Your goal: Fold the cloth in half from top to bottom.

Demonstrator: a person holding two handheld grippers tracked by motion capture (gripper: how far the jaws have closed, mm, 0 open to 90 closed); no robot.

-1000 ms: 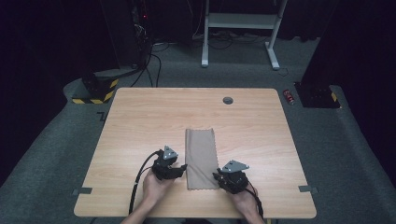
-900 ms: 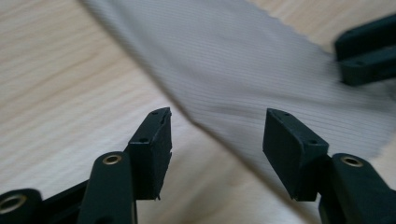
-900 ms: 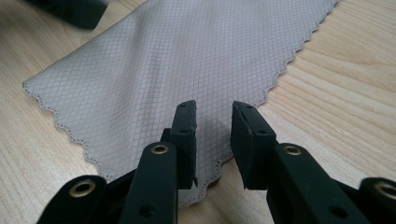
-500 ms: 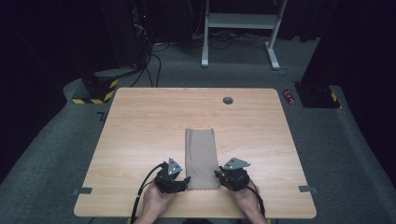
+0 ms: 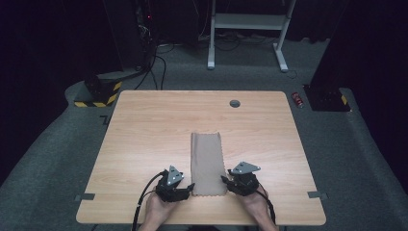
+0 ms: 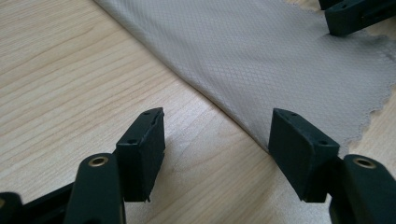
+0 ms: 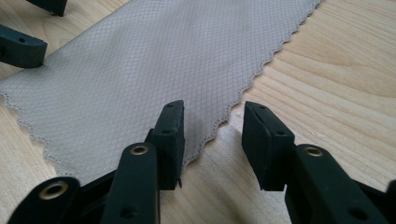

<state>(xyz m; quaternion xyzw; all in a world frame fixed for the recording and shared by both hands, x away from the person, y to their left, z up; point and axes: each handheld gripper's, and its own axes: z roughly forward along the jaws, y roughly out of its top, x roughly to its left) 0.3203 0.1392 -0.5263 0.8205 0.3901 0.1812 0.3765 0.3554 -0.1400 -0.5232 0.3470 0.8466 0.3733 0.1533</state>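
Wooden table point(image 5: 144, 125) (grey cloth point(image 5: 207, 161) flat)

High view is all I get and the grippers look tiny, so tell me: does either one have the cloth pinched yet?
Observer: No. The left gripper is open, one pad over bare table, the other at the edge of the cloth.
Operator: And the right one?
Observer: The right gripper is open too, straddling the cloth's scalloped side edge.
Operator: Is the cloth flat?
Observer: Yes, it lies flat with a fine diamond weave.
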